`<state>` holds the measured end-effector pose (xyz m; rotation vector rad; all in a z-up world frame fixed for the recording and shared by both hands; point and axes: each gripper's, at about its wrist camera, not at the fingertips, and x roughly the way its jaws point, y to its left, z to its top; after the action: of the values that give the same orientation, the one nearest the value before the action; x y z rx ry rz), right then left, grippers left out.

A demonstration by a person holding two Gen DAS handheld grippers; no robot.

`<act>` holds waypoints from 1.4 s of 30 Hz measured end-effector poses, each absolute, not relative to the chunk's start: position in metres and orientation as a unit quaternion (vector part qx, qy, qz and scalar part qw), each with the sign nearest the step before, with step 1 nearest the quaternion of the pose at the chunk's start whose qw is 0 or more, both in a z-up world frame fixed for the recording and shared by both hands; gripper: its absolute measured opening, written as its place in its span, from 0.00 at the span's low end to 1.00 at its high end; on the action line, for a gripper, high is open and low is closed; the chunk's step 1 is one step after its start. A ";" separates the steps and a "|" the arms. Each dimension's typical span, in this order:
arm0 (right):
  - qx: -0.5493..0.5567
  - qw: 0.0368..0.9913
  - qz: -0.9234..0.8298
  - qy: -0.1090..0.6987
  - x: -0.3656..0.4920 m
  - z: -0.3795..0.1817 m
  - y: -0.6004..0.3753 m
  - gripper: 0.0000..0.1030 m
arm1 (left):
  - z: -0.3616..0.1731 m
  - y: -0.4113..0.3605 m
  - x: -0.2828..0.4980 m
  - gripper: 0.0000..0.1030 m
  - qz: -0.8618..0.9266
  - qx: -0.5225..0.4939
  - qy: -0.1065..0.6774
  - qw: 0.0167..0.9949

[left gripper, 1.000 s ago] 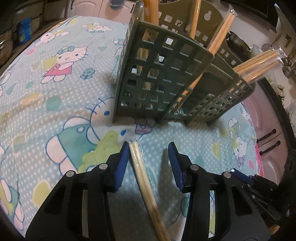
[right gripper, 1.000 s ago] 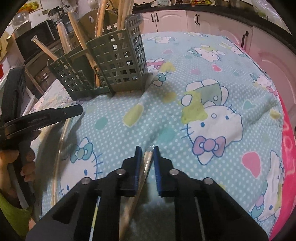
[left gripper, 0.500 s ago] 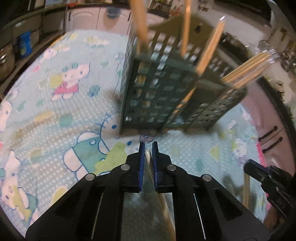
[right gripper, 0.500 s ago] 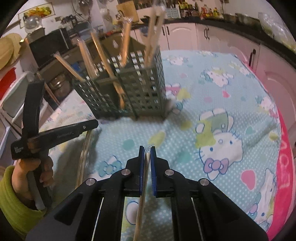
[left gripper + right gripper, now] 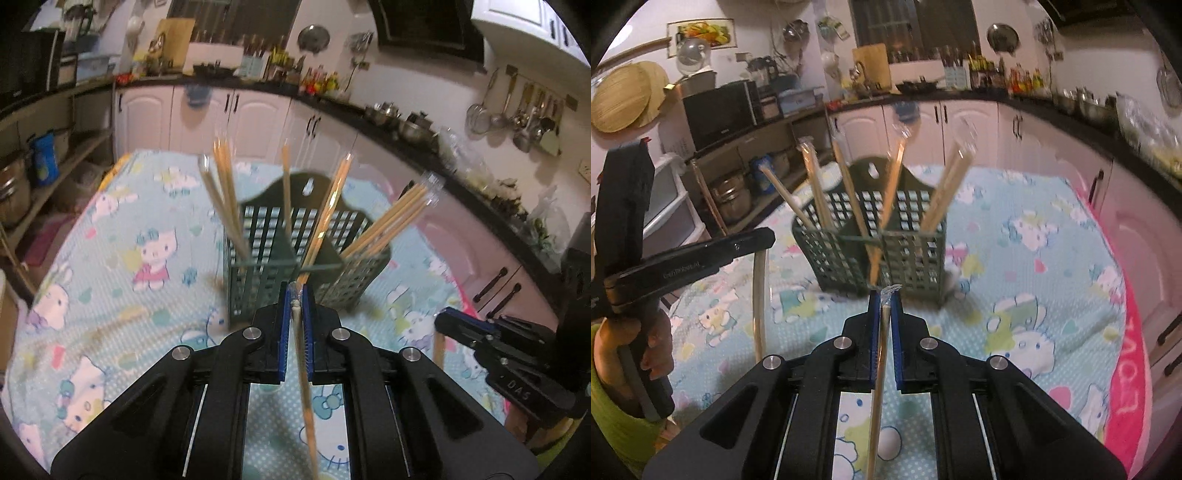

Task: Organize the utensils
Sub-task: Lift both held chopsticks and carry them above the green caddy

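Kitchen table (image 5: 110, 236): rack (image 5: 295, 258) at 12 o'clock part-filled, left gripper (image 5: 295, 317) and right gripper (image 5: 885, 317) each clamping wrapped chopsticks (image 5: 306, 387) yet unplaced.

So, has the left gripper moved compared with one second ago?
Yes. The left gripper has risen away from the tablecloth, lifting its wrapped chopsticks before the green holder.

Each camera rides behind one of my claws, looking forward and down along its fingers. Both views share the green utensil rack (image 5: 295, 254) on the cloth-covered table (image 5: 1015, 266), fairly near.
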<state>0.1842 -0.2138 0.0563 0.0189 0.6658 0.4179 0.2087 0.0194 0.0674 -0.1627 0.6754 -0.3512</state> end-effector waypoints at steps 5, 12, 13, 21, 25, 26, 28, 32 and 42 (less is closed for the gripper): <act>0.004 0.931 0.215 0.295 0.178 0.077 -0.207 0.06 | 0.088 0.017 0.200 0.02 -0.179 -0.078 0.301 0.933; -0.002 0.939 0.221 0.265 0.176 0.100 -0.199 0.06 | 0.112 0.020 0.197 0.01 -0.186 -0.080 0.272 0.941; -0.002 0.939 0.221 0.262 0.177 0.102 -0.199 0.06 | 0.116 0.021 0.197 0.01 -0.187 -0.082 0.267 0.942; 0.005 0.951 0.214 0.225 0.188 0.132 -0.202 0.06 | 0.159 0.028 0.202 0.01 -0.189 -0.086 0.218 0.954; 0.008 0.958 0.210 0.197 0.197 0.155 -0.203 0.06 | 0.181 0.028 0.207 0.01 -0.185 -0.085 0.192 0.960; 0.009 0.960 0.208 0.189 0.199 0.161 -0.203 0.06 | 0.185 0.028 0.209 0.01 -0.183 -0.085 0.186 0.962; 0.011 0.964 0.205 0.169 0.204 0.174 -0.203 0.06 | 0.193 0.027 0.213 0.01 -0.177 -0.085 0.172 0.965; 0.010 0.972 0.192 0.138 0.216 0.192 -0.206 0.06 | 0.201 0.024 0.222 0.01 -0.160 -0.082 0.154 0.972; 0.015 0.979 0.162 0.123 0.261 0.193 -0.215 0.06 | 0.180 0.018 0.248 0.01 -0.128 -0.083 0.156 0.976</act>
<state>0.2613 -0.2155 0.1926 0.0301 0.2480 0.3254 0.2483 0.0177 0.1804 -0.1676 0.3144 -0.2573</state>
